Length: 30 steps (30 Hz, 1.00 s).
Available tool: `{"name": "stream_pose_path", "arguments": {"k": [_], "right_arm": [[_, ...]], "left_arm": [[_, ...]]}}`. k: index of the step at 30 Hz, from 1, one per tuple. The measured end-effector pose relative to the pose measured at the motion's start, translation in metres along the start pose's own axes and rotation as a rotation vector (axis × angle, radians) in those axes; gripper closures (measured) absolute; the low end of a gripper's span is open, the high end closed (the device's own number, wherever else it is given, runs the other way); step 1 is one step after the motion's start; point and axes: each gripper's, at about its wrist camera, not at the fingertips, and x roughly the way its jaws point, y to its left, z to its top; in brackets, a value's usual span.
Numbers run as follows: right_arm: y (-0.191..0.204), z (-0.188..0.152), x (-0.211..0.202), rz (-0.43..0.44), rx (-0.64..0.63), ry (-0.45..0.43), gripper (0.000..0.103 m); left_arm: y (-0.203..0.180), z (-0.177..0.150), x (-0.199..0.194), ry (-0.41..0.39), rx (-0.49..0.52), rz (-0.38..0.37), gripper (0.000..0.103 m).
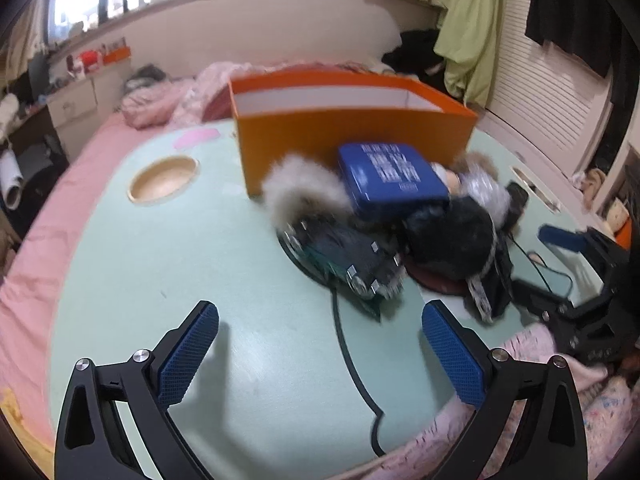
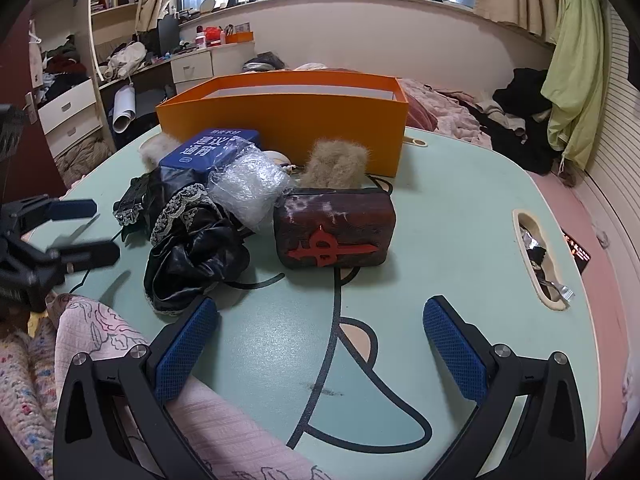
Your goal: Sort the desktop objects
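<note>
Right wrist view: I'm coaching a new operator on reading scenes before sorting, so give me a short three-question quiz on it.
1. True or false: the orange box stands open at the top.
2. What lies nearest the right gripper?
A) blue tin
B) dark red pouch
C) bubble wrap bundle
3. Fill in: both the right gripper and the left gripper are ____.

Key: 1 true; 2 B; 3 open.

On the pale green surface (image 2: pixel 440 216), a dark pouch (image 2: pixel 334 228) with a red emblem lies before the orange box (image 2: pixel 288 128), beside black cloth (image 2: pixel 192 240), while the right gripper (image 2: pixel 320 320) hovers with jaws spread.
</note>
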Motion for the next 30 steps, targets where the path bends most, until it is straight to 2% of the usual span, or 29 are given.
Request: {"name": "stream_pose_path", "arguments": {"k": [3,8,9,13,14,17,20,22,27,30], "right_arm": [[0.0,0.0,0.0,0.0,0.0,0.0,0.0],[0.0,0.0,0.0,0.0,0.0,0.0,0.0],[0.0,0.0,0.0,0.0,0.0,-0.001,0.0],[-0.001,0.0,-0.001,0.0,0.001,-0.001,0.0],[-0.001,0.0,-0.001,0.0,0.001,-0.001,0.0],[0.0,0.0,-0.001,0.0,0.002,-0.001,0.0],[0.0,0.0,-0.001,0.0,0.001,-0.002,0.0],[0.0,-0.001,-0.001,0.0,0.001,-0.002,0.0],[0.0,-0.001,-0.001,0.0,0.001,-0.002,0.0],[-0.001,0.0,-0.002,-0.003,0.006,-0.003,0.0]], "left_arm": [[-0.006,0.01,0.002,-0.031,0.047,0.025,0.003],[-0.012,0.027,0.026,0.023,0.048,0.005,0.006],[-0.012,0.028,0.028,0.027,0.048,0.003,0.011],[-0.006,0.025,0.031,0.048,0.027,0.002,0.049],[-0.003,0.022,0.028,0.037,0.021,0.008,0.05],[0.007,0.016,0.02,0.024,-0.013,-0.022,0.063],[0.014,0.016,0.018,0.013,-0.038,-0.022,0.062],[0.014,0.018,0.021,0.022,-0.046,-0.019,0.042],[0.01,0.025,0.031,0.03,-0.028,0.015,0.043],[0.01,0.028,0.033,0.023,-0.018,0.033,0.073]]}}
